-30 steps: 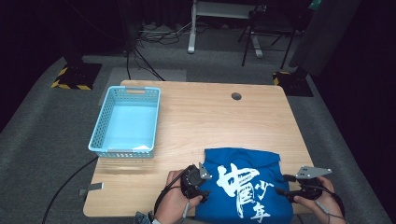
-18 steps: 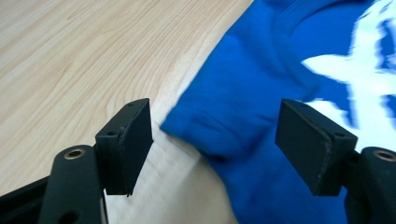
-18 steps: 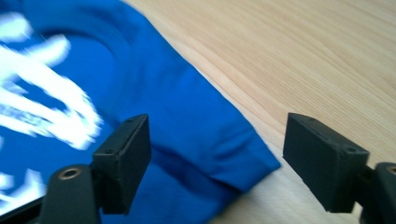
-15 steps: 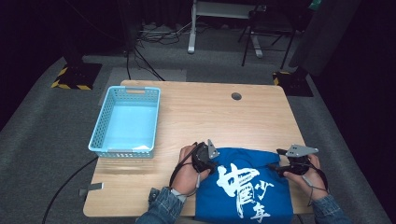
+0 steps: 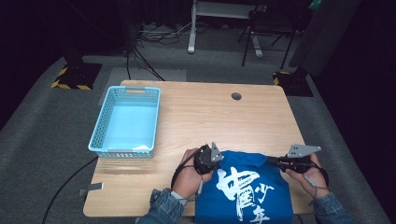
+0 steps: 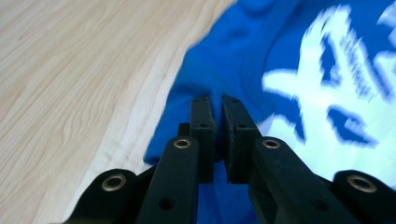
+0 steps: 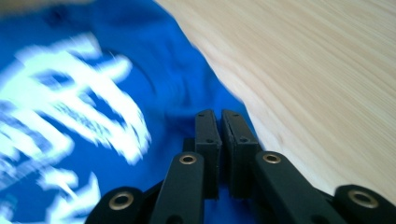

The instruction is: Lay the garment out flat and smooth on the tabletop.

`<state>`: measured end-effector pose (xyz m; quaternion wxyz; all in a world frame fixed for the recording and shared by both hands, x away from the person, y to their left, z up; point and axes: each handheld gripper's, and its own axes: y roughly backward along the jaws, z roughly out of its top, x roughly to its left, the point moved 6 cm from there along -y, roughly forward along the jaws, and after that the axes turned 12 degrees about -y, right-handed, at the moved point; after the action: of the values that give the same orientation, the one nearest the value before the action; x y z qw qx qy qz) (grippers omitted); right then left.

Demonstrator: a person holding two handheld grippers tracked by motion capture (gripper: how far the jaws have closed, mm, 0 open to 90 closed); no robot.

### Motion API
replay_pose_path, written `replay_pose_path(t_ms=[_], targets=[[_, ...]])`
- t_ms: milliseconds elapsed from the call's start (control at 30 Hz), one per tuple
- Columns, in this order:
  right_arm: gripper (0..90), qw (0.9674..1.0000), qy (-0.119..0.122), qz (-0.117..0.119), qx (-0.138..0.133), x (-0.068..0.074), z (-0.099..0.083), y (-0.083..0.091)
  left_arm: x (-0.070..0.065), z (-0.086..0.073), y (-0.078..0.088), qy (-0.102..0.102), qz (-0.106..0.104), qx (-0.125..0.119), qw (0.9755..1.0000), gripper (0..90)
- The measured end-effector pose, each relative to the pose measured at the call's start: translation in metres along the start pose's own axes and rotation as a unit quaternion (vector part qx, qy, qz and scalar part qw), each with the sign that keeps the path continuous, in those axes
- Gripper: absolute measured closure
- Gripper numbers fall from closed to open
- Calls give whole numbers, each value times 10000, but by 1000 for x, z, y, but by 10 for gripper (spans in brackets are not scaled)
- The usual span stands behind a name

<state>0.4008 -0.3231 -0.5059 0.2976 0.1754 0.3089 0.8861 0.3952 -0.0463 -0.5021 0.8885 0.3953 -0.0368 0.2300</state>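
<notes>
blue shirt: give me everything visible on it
The blue T-shirt looks like soft knit cloth with a large white brush-style print on top. It lies flat at the table's near edge, its lower part running past it. The left gripper and right gripper, jaws closed, each pinch a far corner.

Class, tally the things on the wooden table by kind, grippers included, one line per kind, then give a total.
Blue T-shirt with white print: 1
Light blue plastic basket: 1
Handheld grippers: 2, left gripper and right gripper
Total: 4
</notes>
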Motion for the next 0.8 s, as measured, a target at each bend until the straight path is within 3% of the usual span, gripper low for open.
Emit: replay_pose_path(t_ms=[33,67,100,133,167,200,233,300,400,533,667,800], targets=[[853,9997,-98,219,-59,-2,8,-2,13,5,-2,72,163,-104,9998,833],[850,9993,-252,205,-162,-11,17,-5,32,8,-5,244,549,-183,9980,780],[771,9982,-503,-70,-324,-24,26,-7,54,7,-5,571,975,-181,9934,662],[528,9926,-888,-608,-560,-40,34,-7,70,3,-1,998,1245,-94,9871,564],[352,9844,-1126,-1119,-758,-52,40,-7,79,0,4,1359,1321,-102,9818,519],[311,9805,-1206,-1286,-870,-56,43,-6,82,-1,8,1547,1273,-234,9794,490],[274,9795,-1298,-1221,-943,-54,44,-5,83,-1,10,1509,1236,-347,9802,443],[247,9809,-1225,-1180,-941,-49,42,-5,78,-5,12,1185,1351,-154,9836,403],[247,9836,-1155,-1122,-809,-41,34,-4,61,-9,7,1082,1123,-121,9877,379],[247,9878,-1002,-1040,-585,-24,20,-7,33,-14,-5,766,886,80,9931,359],[247,9907,-906,-937,-383,-9,7,-12,10,-15,-16,640,682,141,9955,350],[257,9935,-784,-812,-168,3,-2,-22,-3,-15,-25,460,586,237,9969,346]])
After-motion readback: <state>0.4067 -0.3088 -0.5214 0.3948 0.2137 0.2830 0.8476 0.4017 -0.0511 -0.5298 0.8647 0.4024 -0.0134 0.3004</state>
